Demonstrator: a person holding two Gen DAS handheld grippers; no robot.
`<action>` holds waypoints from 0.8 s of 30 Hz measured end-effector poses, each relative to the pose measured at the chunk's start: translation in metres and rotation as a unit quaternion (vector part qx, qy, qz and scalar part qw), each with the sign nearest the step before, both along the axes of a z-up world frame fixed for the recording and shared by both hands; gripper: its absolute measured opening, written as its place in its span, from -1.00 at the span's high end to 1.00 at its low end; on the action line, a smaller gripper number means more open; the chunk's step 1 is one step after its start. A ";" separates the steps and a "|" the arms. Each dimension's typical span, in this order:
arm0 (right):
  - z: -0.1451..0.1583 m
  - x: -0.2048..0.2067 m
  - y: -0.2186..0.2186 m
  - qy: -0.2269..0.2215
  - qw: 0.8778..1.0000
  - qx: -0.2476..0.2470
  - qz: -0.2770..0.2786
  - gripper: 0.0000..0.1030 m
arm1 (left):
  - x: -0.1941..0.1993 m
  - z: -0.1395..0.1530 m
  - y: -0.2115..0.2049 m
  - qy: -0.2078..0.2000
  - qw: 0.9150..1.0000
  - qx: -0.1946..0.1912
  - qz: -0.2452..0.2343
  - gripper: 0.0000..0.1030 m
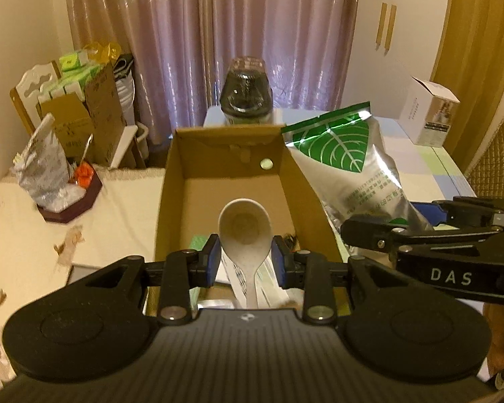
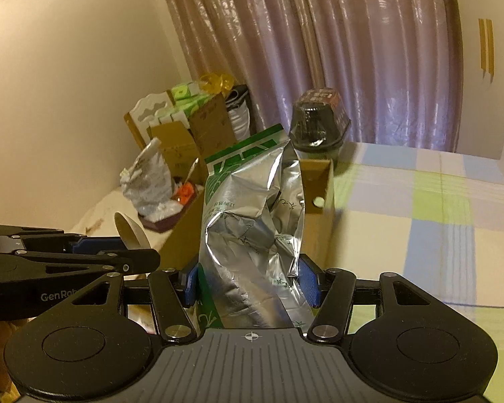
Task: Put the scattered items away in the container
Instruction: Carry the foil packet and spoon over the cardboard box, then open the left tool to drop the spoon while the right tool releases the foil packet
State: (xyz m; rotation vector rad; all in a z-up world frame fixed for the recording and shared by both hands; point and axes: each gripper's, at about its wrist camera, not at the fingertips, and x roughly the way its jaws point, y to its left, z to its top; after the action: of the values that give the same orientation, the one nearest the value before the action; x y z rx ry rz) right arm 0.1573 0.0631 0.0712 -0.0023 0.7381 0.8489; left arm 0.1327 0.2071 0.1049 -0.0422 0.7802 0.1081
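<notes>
The spoon (image 1: 244, 231) is clamped by its handle in the left tool (image 1: 244, 258), bowl forward and raised over the near end of the open box (image 1: 171, 201), whose floor looks mostly bare apart from some paper and packets at the near edge. The foil bag (image 2: 252, 235), silver with a green leaf print, is gripped between the blue pads of the right tool (image 2: 250, 282) and held upright just right of the box, its top above the box's right wall. Both items look to be in the carrying step, nearly at the container and not yet let go. The next move, as I judge it, calls for lowering the spoon past the rim before the jaws part, and for tipping or swinging the bag leftward over the wall so it drops inside instead of catching on the cardboard edge; with the two tools so close together, one should probably go first. The box sits on a table (image 2: 420, 208) covered in a pastel checked cloth, with a dark-lidded jar (image 1: 246, 95) behind the box and a white carton (image 1: 430, 114) at the far right. To the left is a cream cloth surface with a small tray (image 1: 67, 198) holding a crumpled bag, stacked cartons beyond it, and mauve curtains (image 1: 218, 33) across the back wall.
</notes>
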 end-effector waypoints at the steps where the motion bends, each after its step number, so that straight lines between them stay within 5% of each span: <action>1: 0.001 0.005 0.004 0.004 1.000 0.004 -0.003 -0.17 | 0.007 0.002 0.004 0.000 1.000 0.000 -0.001 0.48; 13: -0.014 0.056 0.033 0.047 0.998 0.019 -0.045 -0.17 | 0.058 -0.020 0.034 0.026 1.000 0.000 0.004 0.46; 16: -0.020 0.060 0.035 0.049 0.998 0.013 -0.047 -0.17 | 0.060 -0.027 0.038 0.027 1.000 -0.001 0.014 -0.19; 24: -0.034 0.059 0.038 0.059 0.997 0.005 -0.054 -0.17 | 0.050 -0.044 0.048 0.037 0.999 -0.002 0.019 -0.17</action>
State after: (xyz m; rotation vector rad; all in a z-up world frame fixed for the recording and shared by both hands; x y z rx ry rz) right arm 0.2167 0.1006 0.0370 0.0967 0.8367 0.7537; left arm 0.1830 0.2551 0.0609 -0.0560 0.8537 0.1445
